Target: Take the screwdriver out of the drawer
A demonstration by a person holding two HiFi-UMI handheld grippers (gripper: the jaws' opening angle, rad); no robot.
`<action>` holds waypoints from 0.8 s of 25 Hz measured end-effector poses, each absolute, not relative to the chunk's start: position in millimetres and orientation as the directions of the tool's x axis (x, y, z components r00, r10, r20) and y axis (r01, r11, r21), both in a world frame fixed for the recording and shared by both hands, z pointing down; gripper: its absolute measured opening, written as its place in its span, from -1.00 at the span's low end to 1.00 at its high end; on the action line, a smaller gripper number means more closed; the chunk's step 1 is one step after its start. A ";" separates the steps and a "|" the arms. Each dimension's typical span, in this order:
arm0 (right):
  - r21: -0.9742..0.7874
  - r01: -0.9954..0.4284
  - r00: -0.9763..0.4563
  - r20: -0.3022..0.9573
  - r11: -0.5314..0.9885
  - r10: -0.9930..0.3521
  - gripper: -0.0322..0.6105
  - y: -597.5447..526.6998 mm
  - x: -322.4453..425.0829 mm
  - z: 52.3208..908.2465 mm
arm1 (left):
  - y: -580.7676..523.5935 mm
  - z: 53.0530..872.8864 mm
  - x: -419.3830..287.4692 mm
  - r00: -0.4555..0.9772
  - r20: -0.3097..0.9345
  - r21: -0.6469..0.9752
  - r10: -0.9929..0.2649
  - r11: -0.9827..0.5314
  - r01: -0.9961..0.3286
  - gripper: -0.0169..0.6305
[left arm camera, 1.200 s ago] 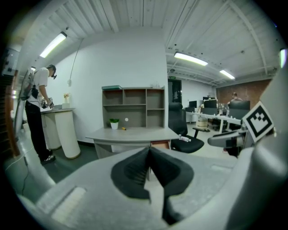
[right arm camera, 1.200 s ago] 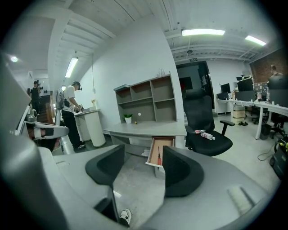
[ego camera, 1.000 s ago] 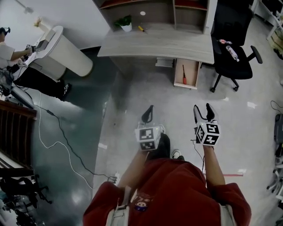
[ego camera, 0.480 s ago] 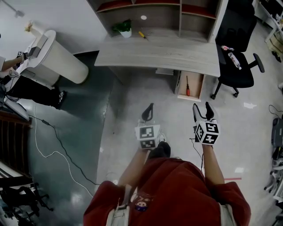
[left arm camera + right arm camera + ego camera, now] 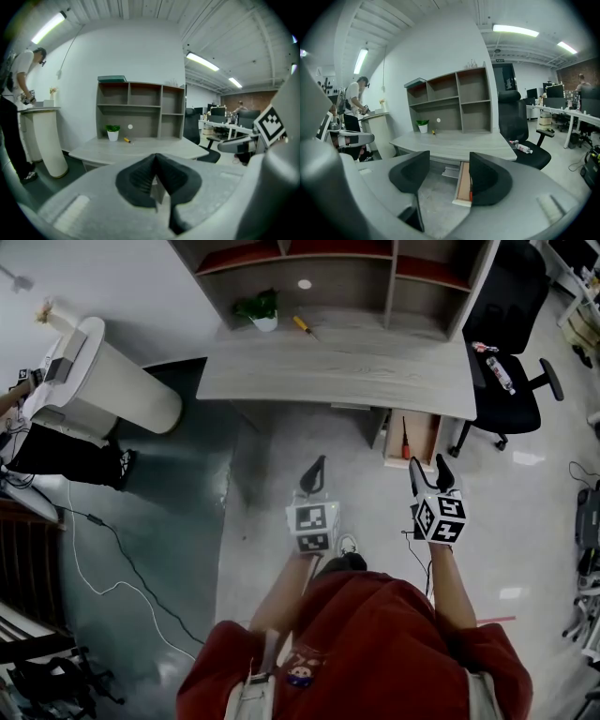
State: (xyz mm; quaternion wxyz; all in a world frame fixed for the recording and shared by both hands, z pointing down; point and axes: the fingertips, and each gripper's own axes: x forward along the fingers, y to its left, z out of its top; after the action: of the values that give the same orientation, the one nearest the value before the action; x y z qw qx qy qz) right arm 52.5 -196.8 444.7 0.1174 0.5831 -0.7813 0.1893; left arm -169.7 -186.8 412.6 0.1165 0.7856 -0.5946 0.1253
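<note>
A red-handled screwdriver (image 5: 406, 447) lies in the open wooden drawer (image 5: 419, 424) under the right end of the grey desk (image 5: 328, 371). Both grippers hang over the floor, short of the desk. My left gripper (image 5: 315, 478) is shut, its dark pads pressed together with nothing between them (image 5: 156, 165). My right gripper (image 5: 429, 474) is open and empty, just in front of the drawer. In the right gripper view the drawer (image 5: 462, 186) shows between the jaws of this gripper (image 5: 449, 176), and a thin red strip of the screwdriver (image 5: 470, 193) peeks out beside the right-hand jaw.
A yellow-handled tool (image 5: 302, 325) and a small potted plant (image 5: 258, 308) sit at the back of the desk under the shelf unit (image 5: 375, 268). A black office chair (image 5: 511, 381) with a bottle (image 5: 499, 372) stands right of the drawer. A white rounded stand (image 5: 98, 381) is at left.
The desk and open drawer have drawn nearer in the head view as the person walks toward them. Both grippers keep their pose: the left shut, the right open.
</note>
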 end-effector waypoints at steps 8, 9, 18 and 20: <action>-0.150 -0.966 -0.253 0.393 0.210 -0.884 -0.13 -224.4 41.9 443.6 | -225.4 416.9 -178.2 0.306 0.327 0.031 -0.894 -0.313 -0.949 -0.95; -0.150 -0.968 -0.246 0.395 0.203 -0.885 -0.13 -224.3 43.4 444.9 | -226.1 417.9 -176.9 0.312 0.326 0.033 -0.893 -0.319 -0.947 -0.95; -0.153 -0.972 -0.227 0.418 0.178 -0.880 -0.13 -237.5 64.2 462.6 | -240.7 429.3 -155.3 0.337 0.335 0.034 -0.880 -0.346 -0.938 -0.95; -0.160 -0.971 -0.228 0.431 0.175 -0.873 -0.13 -244.4 67.7 471.0 | -246.7 435.9 -150.5 0.335 0.349 0.029 -0.875 -0.347 -0.937 -0.95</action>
State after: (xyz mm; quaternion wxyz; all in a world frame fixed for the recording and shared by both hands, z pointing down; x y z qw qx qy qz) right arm 67.7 -244.4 471.0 0.1211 0.6092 -0.7568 0.2034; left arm -150.5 -246.7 435.9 0.1133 0.8090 -0.5602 0.1374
